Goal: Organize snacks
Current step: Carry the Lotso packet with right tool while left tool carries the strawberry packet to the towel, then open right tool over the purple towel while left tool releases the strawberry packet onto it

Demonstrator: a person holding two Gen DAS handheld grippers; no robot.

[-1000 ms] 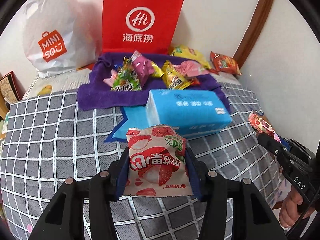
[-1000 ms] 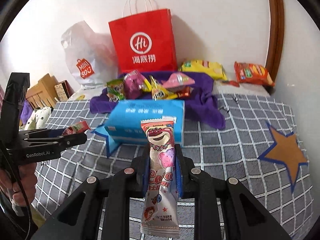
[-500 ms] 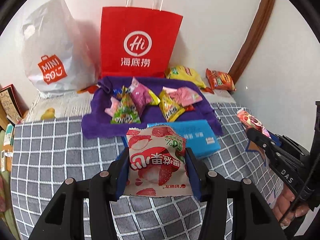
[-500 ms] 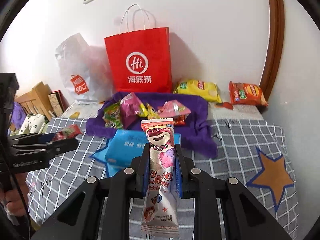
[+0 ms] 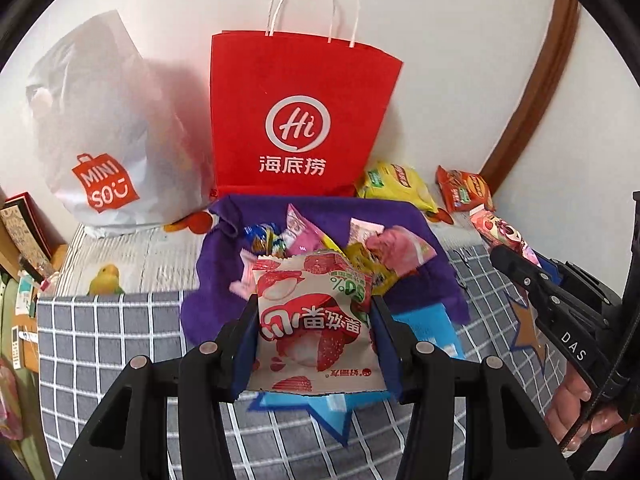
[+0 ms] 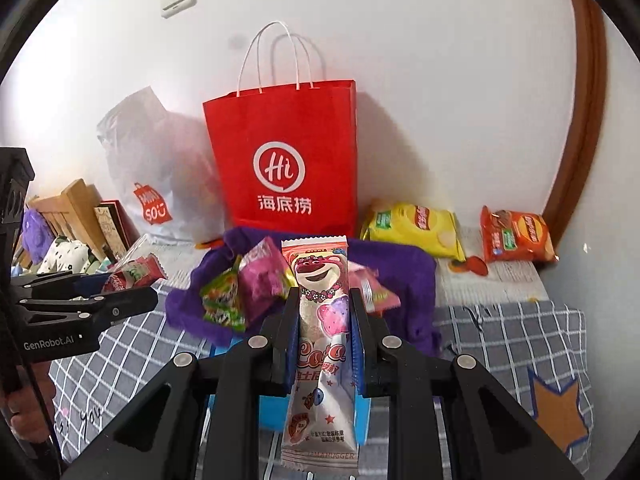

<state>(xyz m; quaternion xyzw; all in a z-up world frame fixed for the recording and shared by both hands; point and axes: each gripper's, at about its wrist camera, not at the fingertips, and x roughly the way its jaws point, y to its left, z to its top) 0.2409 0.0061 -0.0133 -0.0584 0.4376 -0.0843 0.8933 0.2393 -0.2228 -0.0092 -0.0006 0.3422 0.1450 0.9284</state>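
Grey checked bedding [image 5: 100, 344] with white grid lines covers the surface, and a tall red paper carrier bag [image 5: 300, 120] with white rope handles stands against the wall beside a slumped white plastic shopping bag [image 5: 108, 148]. In front of the red bag lies a rumpled purple towel [image 5: 416, 220] bearing a heap of small sweet packets [image 6: 244, 292], with a blue tissue pack [image 5: 432, 324] just below it. A yellow crisp bag [image 6: 412, 228] and an orange biscuit pack [image 6: 516, 236] lie near the wall. The left gripper [image 5: 314, 320] is clamped on a white lychee-and-strawberry snack packet [image 5: 312, 320], held above the towel's near edge. The right gripper [image 6: 324, 320] is pinched tight on a long pink bear-printed sweet packet [image 6: 320, 320], upright between its pads, over the tissue pack.
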